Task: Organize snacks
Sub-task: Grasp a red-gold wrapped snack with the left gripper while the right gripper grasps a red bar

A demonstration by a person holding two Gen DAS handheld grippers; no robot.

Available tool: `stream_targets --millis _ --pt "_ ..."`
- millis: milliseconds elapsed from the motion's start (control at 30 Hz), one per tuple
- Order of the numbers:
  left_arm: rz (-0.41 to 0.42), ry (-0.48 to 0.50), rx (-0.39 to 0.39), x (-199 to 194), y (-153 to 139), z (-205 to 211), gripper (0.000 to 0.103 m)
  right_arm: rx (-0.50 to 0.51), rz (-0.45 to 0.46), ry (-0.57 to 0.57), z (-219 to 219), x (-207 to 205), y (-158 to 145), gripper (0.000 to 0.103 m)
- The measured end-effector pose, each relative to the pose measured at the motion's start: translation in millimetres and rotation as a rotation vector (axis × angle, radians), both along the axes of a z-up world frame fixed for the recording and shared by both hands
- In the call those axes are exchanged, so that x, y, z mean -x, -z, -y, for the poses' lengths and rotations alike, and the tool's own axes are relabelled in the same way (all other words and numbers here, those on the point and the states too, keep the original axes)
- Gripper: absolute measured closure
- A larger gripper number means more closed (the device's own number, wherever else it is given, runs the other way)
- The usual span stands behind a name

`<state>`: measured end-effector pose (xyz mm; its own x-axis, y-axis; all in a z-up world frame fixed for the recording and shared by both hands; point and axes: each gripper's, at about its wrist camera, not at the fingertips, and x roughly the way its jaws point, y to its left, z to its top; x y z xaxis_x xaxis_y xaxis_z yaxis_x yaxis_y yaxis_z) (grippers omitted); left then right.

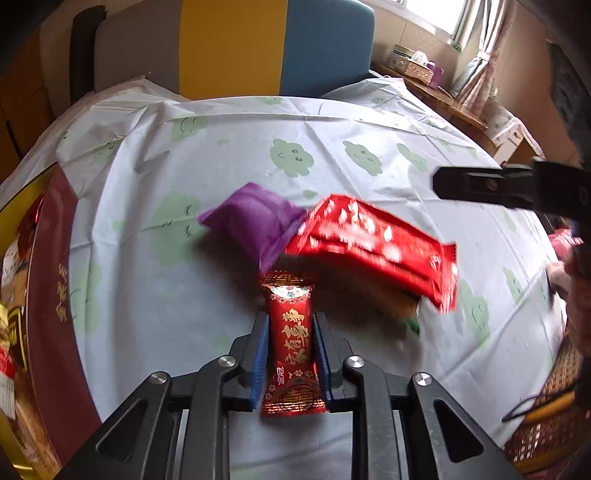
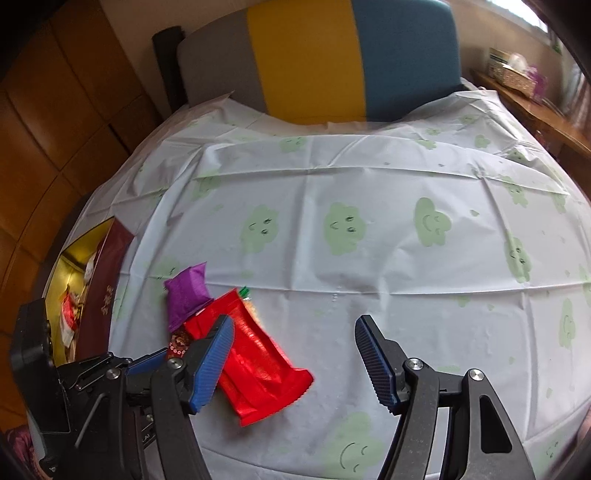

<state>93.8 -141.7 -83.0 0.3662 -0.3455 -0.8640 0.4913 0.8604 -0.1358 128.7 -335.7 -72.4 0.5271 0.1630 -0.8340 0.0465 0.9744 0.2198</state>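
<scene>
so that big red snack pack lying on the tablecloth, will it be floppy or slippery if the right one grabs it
Likely floppy: the big red snack pack is a flat, creased foil-like wrapper, so free ends would probably droop. Probably a bit slippery, since its film looks glossy, though the right hand-held gripper has ribbed pads. Probably light for its size; it leans partly on the purple packet.

A desk [image 2: 369, 258] under a pale cloth printed with green smiling clouds fills the middle. At 12 o'clock stands a chair [image 2: 314, 62] banded grey, yellow and blue. Wooden panelling [image 2: 55, 122] covers 9 to 10 o'clock. At 2 o'clock a bright window [image 1: 439, 14], pink curtain [image 1: 484, 70] and wooden sideboard [image 1: 443, 99].
</scene>
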Motion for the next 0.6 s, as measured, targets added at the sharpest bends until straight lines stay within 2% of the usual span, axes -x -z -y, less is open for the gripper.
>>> stream_targets --millis 67,400,600 --pt "0.001 0.015 0.006 8 0 -6 0.080 0.010 0.003 -0.041 -9 -1 2 0.025" --pt "0.024 0.069 0.028 36 1 -25 0.080 0.155 -0.029 -0.246 -55 -13 26 0.014" --pt "0.033 0.067 0.027 38 3 -26 0.079 0.254 -0.050 -0.274 -63 -18 41 0.015"
